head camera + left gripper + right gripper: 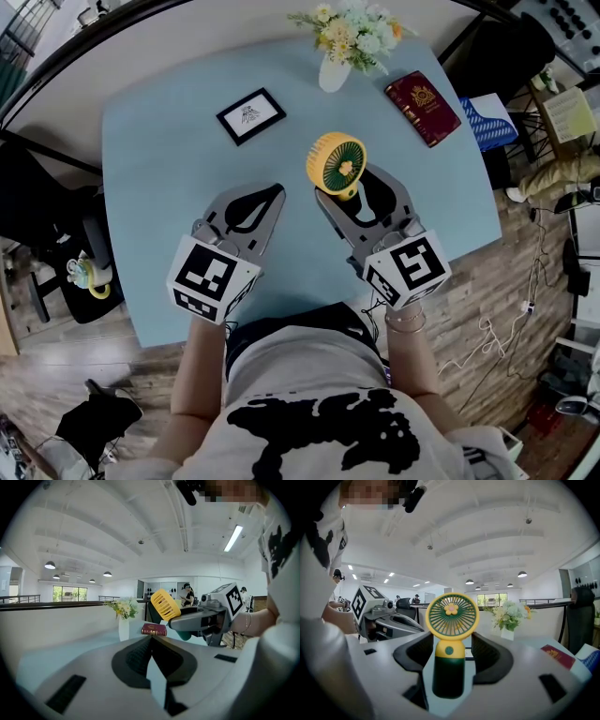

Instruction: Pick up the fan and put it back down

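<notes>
A small yellow fan [336,161] with a dark green handle stands upright between the jaws of my right gripper [349,189], near the middle of the pale blue table [159,178]. In the right gripper view the fan [452,616] faces the camera and the right gripper [451,644] is closed around its handle. Whether the base rests on the table I cannot tell. The left gripper [277,191] lies to the fan's left, shut and empty. From the left gripper [151,637] I see the fan [165,604] held at the tip of the right gripper [187,620].
A white vase of flowers [335,67] stands at the table's far edge, a dark red book [424,106] at the far right and a black-framed card [251,115] at the far left. Chairs and cables surround the table on the wooden floor.
</notes>
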`<control>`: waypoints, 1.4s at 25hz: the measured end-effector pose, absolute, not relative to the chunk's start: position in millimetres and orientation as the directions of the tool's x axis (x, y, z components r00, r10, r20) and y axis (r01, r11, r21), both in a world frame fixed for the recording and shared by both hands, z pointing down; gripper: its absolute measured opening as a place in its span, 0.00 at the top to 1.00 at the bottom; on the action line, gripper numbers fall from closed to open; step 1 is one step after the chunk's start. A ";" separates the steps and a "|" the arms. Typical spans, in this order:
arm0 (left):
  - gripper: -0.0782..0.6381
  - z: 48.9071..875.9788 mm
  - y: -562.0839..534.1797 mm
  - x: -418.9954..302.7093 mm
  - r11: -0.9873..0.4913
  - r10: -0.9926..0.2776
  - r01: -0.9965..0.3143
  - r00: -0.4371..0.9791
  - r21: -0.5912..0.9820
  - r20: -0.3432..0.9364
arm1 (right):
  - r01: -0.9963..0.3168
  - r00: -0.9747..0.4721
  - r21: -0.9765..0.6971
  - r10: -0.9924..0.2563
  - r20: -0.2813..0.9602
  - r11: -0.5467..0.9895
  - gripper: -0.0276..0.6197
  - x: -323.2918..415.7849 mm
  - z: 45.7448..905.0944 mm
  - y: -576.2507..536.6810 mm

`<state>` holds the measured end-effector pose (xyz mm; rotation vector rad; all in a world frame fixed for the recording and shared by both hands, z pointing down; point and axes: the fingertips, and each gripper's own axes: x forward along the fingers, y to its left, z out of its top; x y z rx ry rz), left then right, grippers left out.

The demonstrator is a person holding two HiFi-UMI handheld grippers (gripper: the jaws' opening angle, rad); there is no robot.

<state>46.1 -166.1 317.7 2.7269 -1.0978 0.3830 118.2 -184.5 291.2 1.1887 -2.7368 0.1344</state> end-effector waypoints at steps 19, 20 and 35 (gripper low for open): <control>0.88 341.2 -180.9 38.4 -0.704 -0.646 -0.704 0.689 0.090 0.330 | -0.727 -0.670 -0.008 -0.707 0.224 0.686 0.56 112.9 304.5 -198.2; 0.88 342.5 -182.0 38.0 -0.703 -0.647 -0.705 0.688 0.093 0.330 | -0.726 -0.671 -0.010 -0.705 0.229 0.688 0.56 112.2 306.6 -199.4; 0.88 386.1 -200.4 35.4 -0.662 -0.640 -0.730 0.669 0.171 0.377 | -0.724 -0.661 -0.042 -0.674 0.330 0.689 0.56 112.5 352.9 -226.1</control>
